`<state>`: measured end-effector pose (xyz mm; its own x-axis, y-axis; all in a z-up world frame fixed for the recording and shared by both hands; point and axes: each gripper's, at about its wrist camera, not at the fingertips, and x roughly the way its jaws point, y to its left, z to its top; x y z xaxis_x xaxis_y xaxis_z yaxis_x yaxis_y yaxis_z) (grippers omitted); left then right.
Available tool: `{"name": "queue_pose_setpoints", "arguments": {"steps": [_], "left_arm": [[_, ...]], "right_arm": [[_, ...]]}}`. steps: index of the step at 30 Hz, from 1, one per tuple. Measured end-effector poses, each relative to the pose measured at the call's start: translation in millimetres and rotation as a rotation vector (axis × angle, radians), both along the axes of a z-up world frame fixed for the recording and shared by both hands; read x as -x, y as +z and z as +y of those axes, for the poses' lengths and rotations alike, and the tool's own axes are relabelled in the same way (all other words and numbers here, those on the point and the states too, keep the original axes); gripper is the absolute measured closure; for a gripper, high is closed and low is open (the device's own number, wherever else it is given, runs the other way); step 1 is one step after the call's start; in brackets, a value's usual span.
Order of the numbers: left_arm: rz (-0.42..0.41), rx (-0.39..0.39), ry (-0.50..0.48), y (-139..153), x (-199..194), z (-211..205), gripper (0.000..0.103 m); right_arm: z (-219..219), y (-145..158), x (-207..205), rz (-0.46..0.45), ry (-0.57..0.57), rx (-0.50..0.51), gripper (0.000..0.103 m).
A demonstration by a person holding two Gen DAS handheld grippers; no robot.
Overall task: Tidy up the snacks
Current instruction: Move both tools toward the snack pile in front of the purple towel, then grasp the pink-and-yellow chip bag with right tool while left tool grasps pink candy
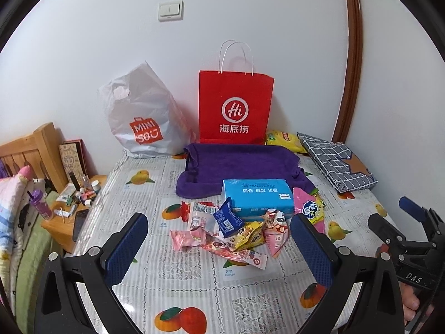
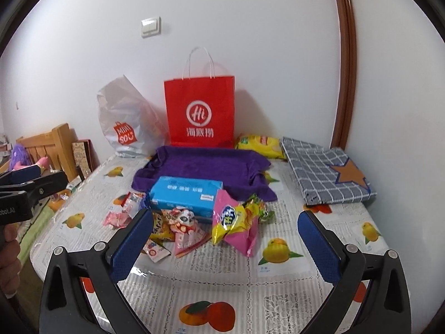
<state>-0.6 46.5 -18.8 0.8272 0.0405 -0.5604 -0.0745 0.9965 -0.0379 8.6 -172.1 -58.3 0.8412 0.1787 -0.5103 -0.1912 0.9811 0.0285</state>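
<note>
Fruit-print tablecloth [image 1: 194, 284] against white wall. Snack packets [image 1: 233, 231] piled mid-table, touching front of blue tissue box [image 1: 258, 194]; purple towel tray [image 1: 239, 164] behind. Left gripper [image 1: 219, 247] and right gripper [image 2: 225, 245] both spread wide, empty, hovering near pile.

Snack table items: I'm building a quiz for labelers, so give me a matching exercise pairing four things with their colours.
Things:
1. Paper carrier bag with handles
2. Flat rectangular tissue box
3. Towel-lined tray
4. Crinkly chip bag by the wall

Colours:
A. purple
B. yellow
C. red
D. light blue

Pairs: 1-C, 2-D, 3-A, 4-B
</note>
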Motion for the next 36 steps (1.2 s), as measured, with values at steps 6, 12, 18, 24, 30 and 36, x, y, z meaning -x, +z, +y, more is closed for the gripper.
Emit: {"name": "queue_pose_setpoints", "arguments": {"steps": [6, 12, 18, 24, 30, 36], "left_arm": [[0.025, -0.008, -0.004, -15, -15, 0, 0.0], [0.046, -0.033, -0.017, -24, -31, -2, 0.0], [0.06, -0.031, -0.019, -35, -44, 4, 0.0], [0.1, -0.018, 0.017, -54, -64, 21, 0.0], [0.151, 0.022, 0.034, -76, -83, 41, 0.0], [0.191, 0.035, 0.034, -93, -91, 54, 0.0]], "right_arm": [[-6, -16, -19, 0.061, -0.011, -0.058, 0.001], [-11, -28, -37, 0.089, -0.041, -0.073, 0.004], [-12, -42, -53, 0.078, -0.052, -0.042, 0.005], [-8, -66, -79, 0.105, -0.063, 0.025, 0.009], [-7, -97, -116, 0.209, -0.051, -0.018, 0.014], [-4, -118, -149, 0.264, -0.05, -0.042, 0.014]]}}
